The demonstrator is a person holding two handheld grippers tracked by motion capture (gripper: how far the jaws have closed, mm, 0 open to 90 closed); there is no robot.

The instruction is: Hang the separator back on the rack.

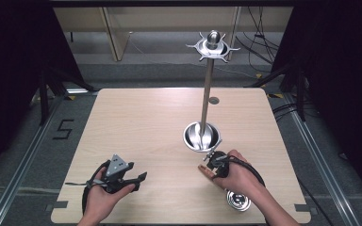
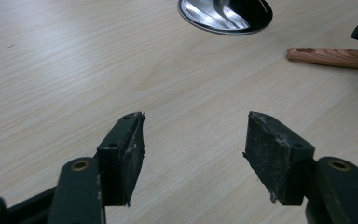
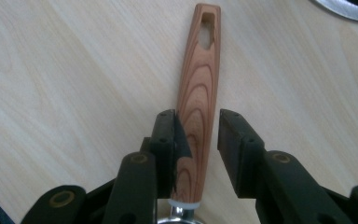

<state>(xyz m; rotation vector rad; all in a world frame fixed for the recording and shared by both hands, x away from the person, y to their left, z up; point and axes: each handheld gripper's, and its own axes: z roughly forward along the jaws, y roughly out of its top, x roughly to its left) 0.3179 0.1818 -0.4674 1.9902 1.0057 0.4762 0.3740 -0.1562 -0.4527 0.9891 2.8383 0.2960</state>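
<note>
A utensil with a striped wooden handle point(image 3: 200, 70) lies flat on the pale wooden table point(image 1: 141, 122); its round metal head point(image 1: 238, 201) rests near the front edge. My right gripper point(image 3: 196, 121) straddles the handle's lower half. Its left jaw touches the wood and a thin gap remains at the right jaw. In the high view the right gripper point(image 1: 214, 162) sits just in front of the stand's base. My left gripper point(image 2: 193, 126) hovers open over bare table, seen at the front left in the high view point(image 1: 140, 181). The handle's tip point(image 2: 331, 57) also shows in the left gripper view.
A tall metal stand point(image 1: 207, 89) rises from a shiny bowl-shaped base point(image 1: 201, 136) at the table's centre right, with a ring of hooks point(image 1: 212, 46) at its top. The base point(image 2: 223, 16) lies ahead of my left gripper. A small grey disc point(image 1: 214, 100) sits behind the pole.
</note>
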